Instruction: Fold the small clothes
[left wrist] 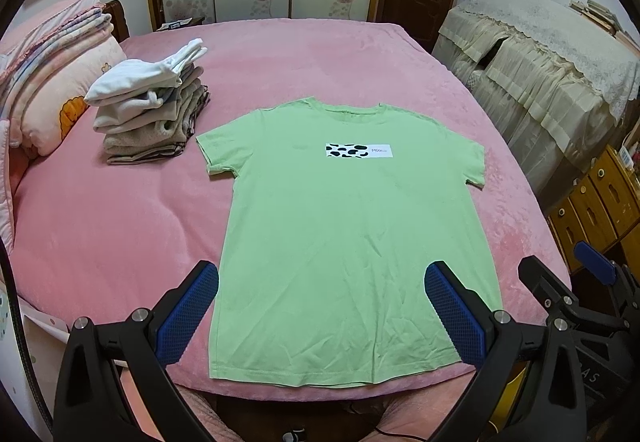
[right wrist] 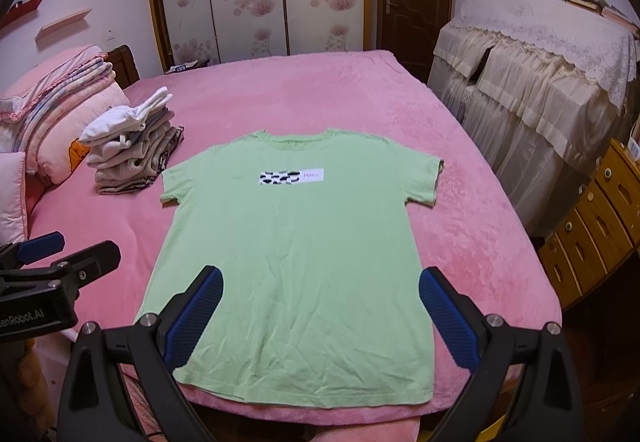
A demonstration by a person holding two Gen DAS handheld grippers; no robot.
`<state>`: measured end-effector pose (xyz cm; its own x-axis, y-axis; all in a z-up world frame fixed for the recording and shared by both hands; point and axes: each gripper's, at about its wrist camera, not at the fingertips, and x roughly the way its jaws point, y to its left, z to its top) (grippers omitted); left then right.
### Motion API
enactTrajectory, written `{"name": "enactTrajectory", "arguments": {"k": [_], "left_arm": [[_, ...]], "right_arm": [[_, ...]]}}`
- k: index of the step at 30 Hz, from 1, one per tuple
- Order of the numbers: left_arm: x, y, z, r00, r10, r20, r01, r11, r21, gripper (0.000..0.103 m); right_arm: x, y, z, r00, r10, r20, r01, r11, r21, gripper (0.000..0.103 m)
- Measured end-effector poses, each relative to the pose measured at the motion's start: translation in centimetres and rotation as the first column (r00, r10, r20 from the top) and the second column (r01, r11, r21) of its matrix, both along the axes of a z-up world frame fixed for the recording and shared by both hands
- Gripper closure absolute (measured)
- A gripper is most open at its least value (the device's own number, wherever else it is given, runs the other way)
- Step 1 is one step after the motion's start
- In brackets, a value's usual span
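Green tee (left wrist: 344,234) flat on pink bed (left wrist: 120,226) — L gripper (left wrist: 322,312) & R gripper (right wrist: 320,316) both spread wide, holding nothing.

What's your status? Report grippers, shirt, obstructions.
Left gripper and right gripper open, empty, above hem. Green T-shirt flat, unfolded on pink bed. Folded pile left of shirt, apart; nothing in the way.

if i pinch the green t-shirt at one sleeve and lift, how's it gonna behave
The green t-shirt lies flat with fine creases, so it is probably thin and floppy: it would likely drape and bunch rather than hold shape. It looks light. The fuzzy pink bedspread may drag on it, so pushing would likely wrinkle it rather than slide it. Both the left tool and right tool are open.
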<state>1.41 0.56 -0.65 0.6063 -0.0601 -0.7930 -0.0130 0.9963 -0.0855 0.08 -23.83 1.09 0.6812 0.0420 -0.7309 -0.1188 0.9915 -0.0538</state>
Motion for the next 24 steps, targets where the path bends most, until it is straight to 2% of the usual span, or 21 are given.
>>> {"name": "enactTrajectory", "arguments": {"k": [5,11,15,20,22,24], "left_arm": [[0.7,0.4,1.2,0.999,0.018,0.026,-0.019,1.000,0.013,0.001],[1.3,1.2,3.7,0.992,0.032,0.124,-0.038,0.998,0.047,0.001],[2.2,1.9,5.5,0.987,0.035,0.154,-0.046,0.996,0.072,0.001],[3.9,2.4,7.4,0.982,0.000,0.187,-0.028,0.989,0.147,0.001],[4.6,2.6,7.9,0.983,-0.012,0.184,-0.015,0.989,0.148,0.001],[5.5,3.2,8.2,0.984,-0.036,0.175,0.017,0.994,0.110,0.001]], "right_arm": [[0.5,0.4,1.5,0.999,0.021,0.047,-0.020,1.000,-0.014,0.004],[1.2,1.0,3.7,0.991,0.048,0.124,-0.042,0.998,-0.051,0.004],[2.3,1.5,5.3,0.985,0.069,0.160,-0.062,0.997,-0.050,0.004],[4.2,2.4,6.9,0.974,0.091,0.205,-0.081,0.995,-0.055,0.004],[5.3,2.9,7.4,0.970,0.100,0.221,-0.092,0.995,-0.048,0.004],[6.4,3.3,7.6,0.968,0.105,0.228,-0.098,0.994,-0.044,0.004]]}}
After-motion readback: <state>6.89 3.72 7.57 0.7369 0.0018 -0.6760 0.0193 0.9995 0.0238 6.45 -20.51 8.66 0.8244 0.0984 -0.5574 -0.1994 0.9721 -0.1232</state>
